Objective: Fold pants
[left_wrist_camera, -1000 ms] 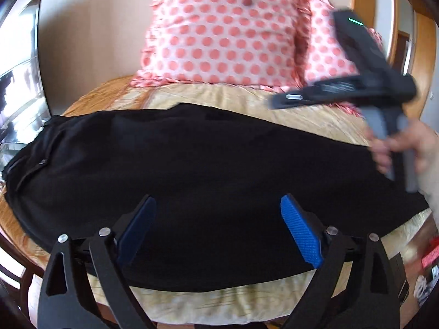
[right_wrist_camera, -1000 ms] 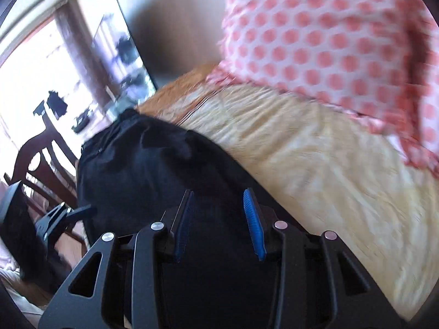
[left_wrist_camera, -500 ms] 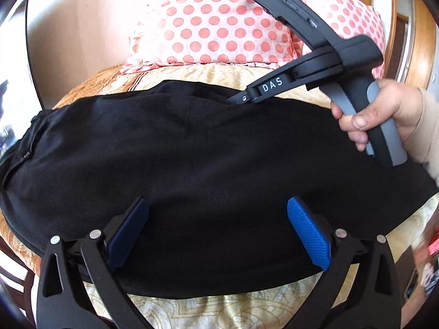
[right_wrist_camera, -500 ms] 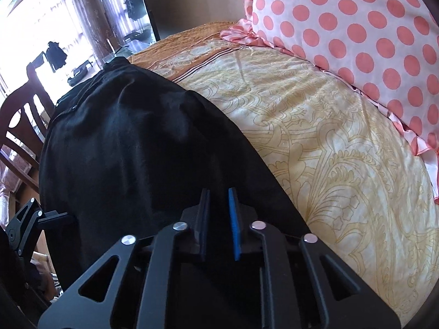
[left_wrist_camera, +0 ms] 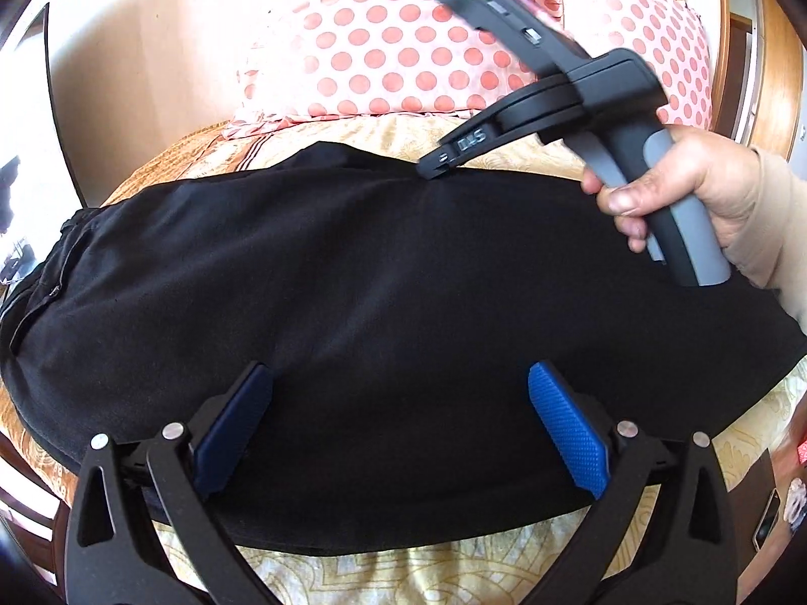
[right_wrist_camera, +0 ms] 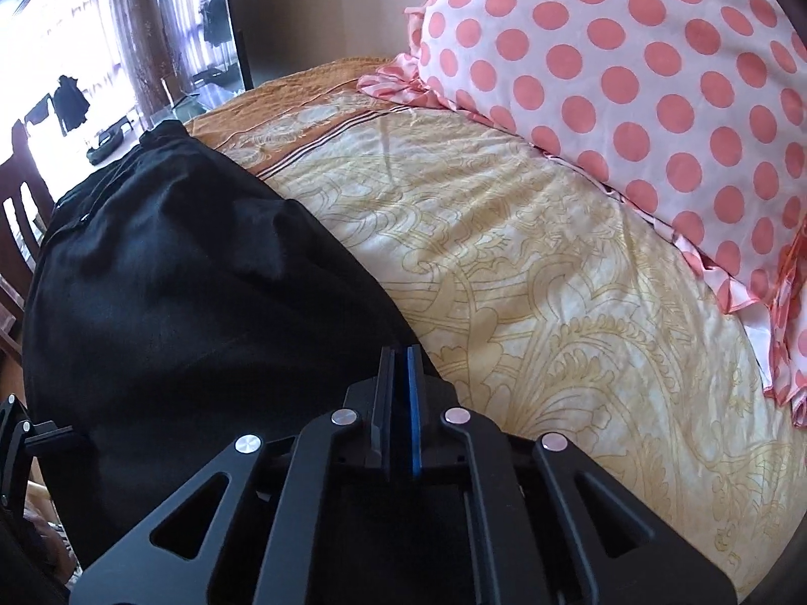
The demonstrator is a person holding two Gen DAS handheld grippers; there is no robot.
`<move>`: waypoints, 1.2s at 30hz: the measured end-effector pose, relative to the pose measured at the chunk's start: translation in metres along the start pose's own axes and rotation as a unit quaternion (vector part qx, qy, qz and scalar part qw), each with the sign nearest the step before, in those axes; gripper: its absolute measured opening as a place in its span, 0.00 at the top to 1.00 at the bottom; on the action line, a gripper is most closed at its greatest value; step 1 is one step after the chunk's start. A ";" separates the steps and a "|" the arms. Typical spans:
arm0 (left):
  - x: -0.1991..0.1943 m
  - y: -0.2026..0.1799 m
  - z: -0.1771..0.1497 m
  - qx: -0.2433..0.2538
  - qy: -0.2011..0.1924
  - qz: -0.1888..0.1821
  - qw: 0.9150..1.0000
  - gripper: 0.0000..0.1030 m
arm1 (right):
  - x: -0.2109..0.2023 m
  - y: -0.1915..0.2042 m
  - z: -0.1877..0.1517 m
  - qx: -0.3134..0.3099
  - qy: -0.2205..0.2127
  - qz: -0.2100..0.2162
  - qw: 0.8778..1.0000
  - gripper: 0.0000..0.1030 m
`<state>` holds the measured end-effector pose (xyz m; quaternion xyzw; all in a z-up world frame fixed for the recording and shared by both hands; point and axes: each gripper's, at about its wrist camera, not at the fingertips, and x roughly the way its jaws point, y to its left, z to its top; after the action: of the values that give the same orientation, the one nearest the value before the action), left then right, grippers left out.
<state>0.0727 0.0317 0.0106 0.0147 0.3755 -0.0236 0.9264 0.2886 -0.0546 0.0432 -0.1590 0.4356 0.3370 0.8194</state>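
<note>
Black pants (left_wrist_camera: pixel 353 292) are lying spread lengthwise across a bed, on a yellow bedsheet (right_wrist_camera: pixel 529 262) printed with swirling lines — the waistband end (left_wrist_camera: pixel 55 272) is sitting at the left of the left wrist view and the legs are running off to the right. The left gripper (left_wrist_camera: pixel 398 433) is hovering over the near edge of the pants, its two blue pads (left_wrist_camera: pixel 567 436) standing spread as wide as they go, with only flat black cloth showing between them and no fabric pinched. Beyond the pants, polka-dot pillows (left_wrist_camera: pixel 383 40), pink-red spots on a pale ground, are leaning against the wall at the head of the bed. Further right, a person's hand (left_wrist_camera: pixel 676 191) in a beige sleeve is gripping the grey handle of the right gripper (left_wrist_camera: pixel 428 169), whose tip is meeting the far edge of the pants near the middle of their length. In the right wrist view that gripper (right_wrist_camera: pixel 401 353) is showing its pads pressed nearly together over the edge where black cloth meets sheet — whether a fold of fabric is caught in the thin gap between them cannot be told. A dark wooden chair (right_wrist_camera: pixel 15 222) is standing at the far left, by a bright window.
</note>
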 end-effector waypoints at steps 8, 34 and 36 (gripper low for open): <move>-0.004 0.000 0.003 -0.009 0.010 -0.010 1.000 0.02 | -0.061 -0.034 -0.041 0.034 -0.017 -0.036 0.999 0.80; -0.012 -0.025 0.009 0.006 0.012 -0.010 1.000 0.02 | -0.089 -0.080 -0.121 0.065 0.020 -0.323 0.944 0.39; -0.014 -0.033 0.010 0.013 0.006 -0.015 1.000 0.02 | -0.099 -0.084 -0.128 0.075 0.015 -0.327 0.942 0.39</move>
<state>0.0674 -0.0009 0.0274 0.0212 0.3810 -0.0424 0.9234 0.2296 -0.2269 0.0482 -0.2362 0.3955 0.0144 0.8875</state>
